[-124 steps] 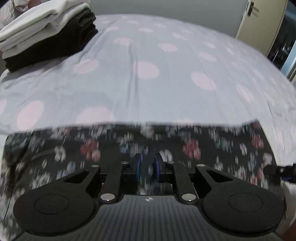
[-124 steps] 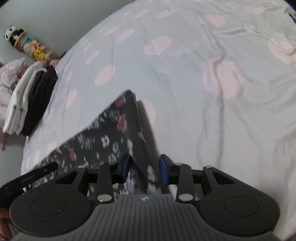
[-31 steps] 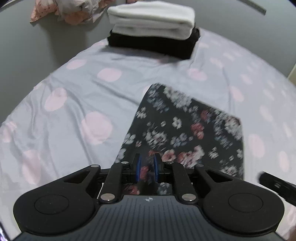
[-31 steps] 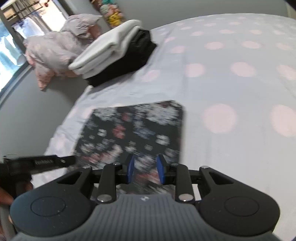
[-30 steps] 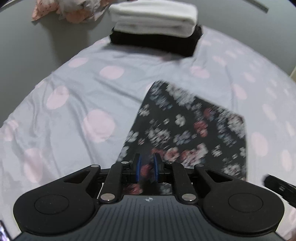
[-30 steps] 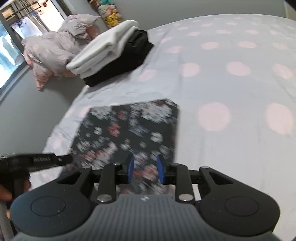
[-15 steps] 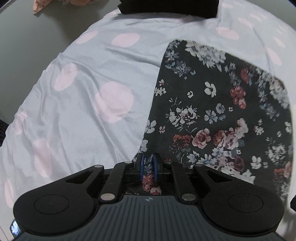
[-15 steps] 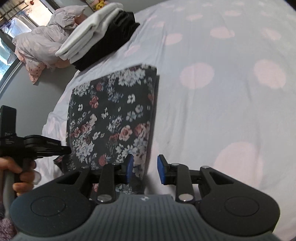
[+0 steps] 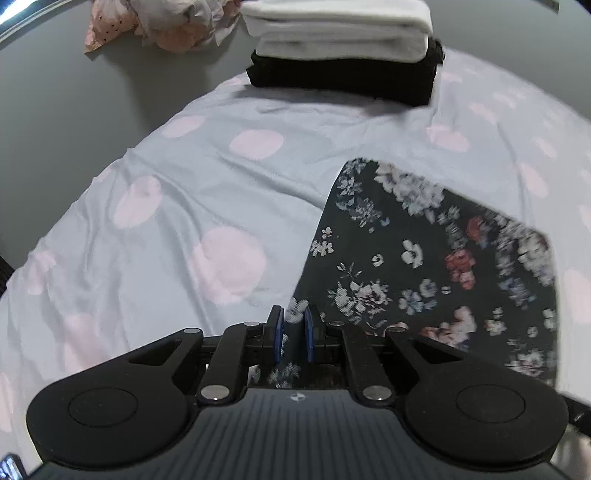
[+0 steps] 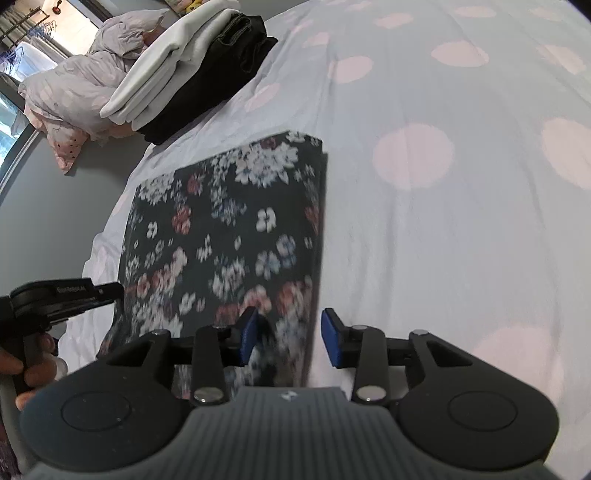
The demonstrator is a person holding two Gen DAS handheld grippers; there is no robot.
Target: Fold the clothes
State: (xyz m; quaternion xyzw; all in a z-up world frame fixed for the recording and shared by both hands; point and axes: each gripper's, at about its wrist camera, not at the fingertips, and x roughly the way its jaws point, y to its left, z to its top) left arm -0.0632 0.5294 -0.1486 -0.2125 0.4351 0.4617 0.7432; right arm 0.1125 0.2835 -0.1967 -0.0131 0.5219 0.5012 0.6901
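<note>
A dark floral garment (image 9: 424, 266) (image 10: 229, 229) lies folded flat in a rectangle on the polka-dot bed sheet (image 9: 184, 192) (image 10: 443, 184). My left gripper (image 9: 291, 332) is shut on the garment's near left corner, with fabric showing between the blue pads. The right wrist view also shows it from the side, where the left gripper (image 10: 110, 291) touches that corner and a person's hand (image 10: 22, 362) holds it. My right gripper (image 10: 289, 341) stands open over the near right corner. The cloth lies under its wide gap, touching neither pad.
A folded stack (image 9: 340, 37) (image 10: 192, 62), white garments on a black one, sits at the bed's far corner. Crumpled pink and lavender laundry (image 9: 166, 22) (image 10: 74, 88) lies beyond it. Grey floor (image 9: 74, 92) drops off along the bed's left edge.
The garment went from hanging between the grippers to lying flat on the bed. My right gripper's fingers have spread wider. The left wrist view has drawn back, so the folded stack shows again.
</note>
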